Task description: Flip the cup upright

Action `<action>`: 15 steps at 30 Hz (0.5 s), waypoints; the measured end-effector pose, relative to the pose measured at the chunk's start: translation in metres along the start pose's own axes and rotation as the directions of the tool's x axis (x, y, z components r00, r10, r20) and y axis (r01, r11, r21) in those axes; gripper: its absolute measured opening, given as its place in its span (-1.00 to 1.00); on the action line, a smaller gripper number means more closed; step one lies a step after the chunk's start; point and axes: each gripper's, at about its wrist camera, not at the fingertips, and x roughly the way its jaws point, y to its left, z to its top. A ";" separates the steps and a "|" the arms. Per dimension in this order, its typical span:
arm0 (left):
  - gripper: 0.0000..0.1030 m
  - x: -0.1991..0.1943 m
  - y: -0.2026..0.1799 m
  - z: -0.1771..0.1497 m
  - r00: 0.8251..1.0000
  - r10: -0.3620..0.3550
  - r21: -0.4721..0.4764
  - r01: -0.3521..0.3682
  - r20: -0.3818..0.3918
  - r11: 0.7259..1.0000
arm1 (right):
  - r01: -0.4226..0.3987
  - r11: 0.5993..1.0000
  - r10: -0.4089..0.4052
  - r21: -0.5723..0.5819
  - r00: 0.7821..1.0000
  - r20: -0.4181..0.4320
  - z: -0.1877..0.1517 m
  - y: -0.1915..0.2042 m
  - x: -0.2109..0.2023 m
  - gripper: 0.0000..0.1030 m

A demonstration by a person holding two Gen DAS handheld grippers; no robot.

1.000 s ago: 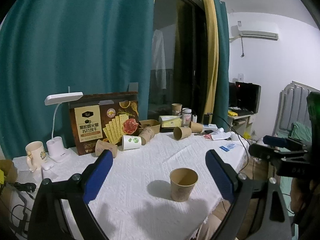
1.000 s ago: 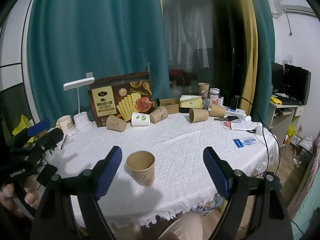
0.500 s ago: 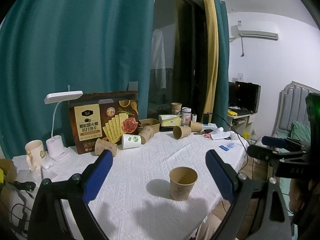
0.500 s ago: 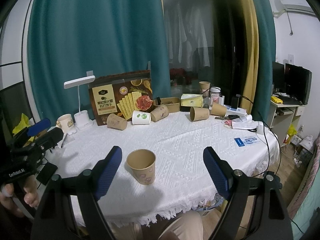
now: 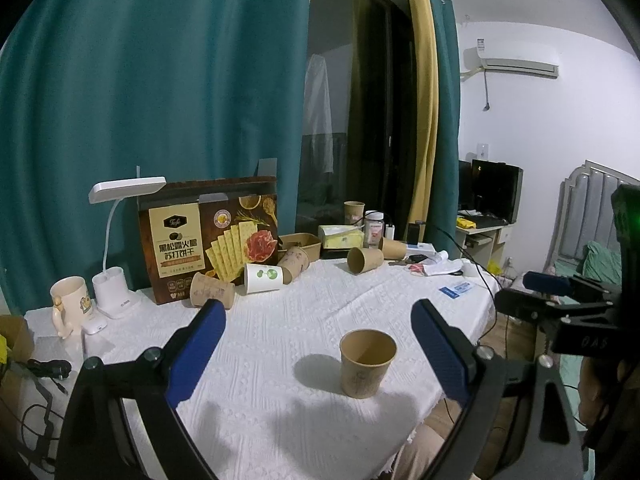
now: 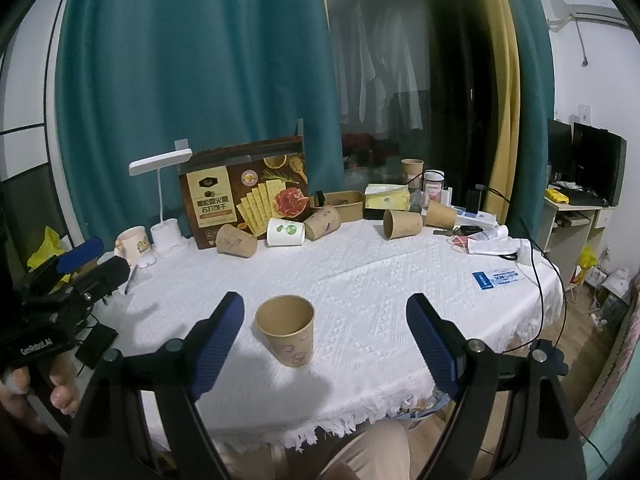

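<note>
A brown paper cup stands upright, mouth up, near the front edge of the white tablecloth. My left gripper is open, and the cup sits ahead of it, right of centre between the blue fingers. My right gripper is open too, with the cup just inside its left finger. Neither gripper touches the cup. Each gripper also shows at the edge of the other's view, the right gripper and the left gripper in a hand.
Several paper cups lie on their sides at the back: brown cups and a white one. Behind them stand a cracker box, a white desk lamp, a mug and a tissue box. A cable hangs over the right edge.
Hardly anything. The cup stays where it stood, both grippers stay open, and the right wrist view has drifted only slightly.
</note>
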 end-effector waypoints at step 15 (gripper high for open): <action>0.83 0.001 0.000 0.001 1.000 -0.001 0.000 0.001 0.000 1.000 | 0.000 1.000 0.000 -0.001 1.000 -0.003 -0.001 0.002 0.000 0.58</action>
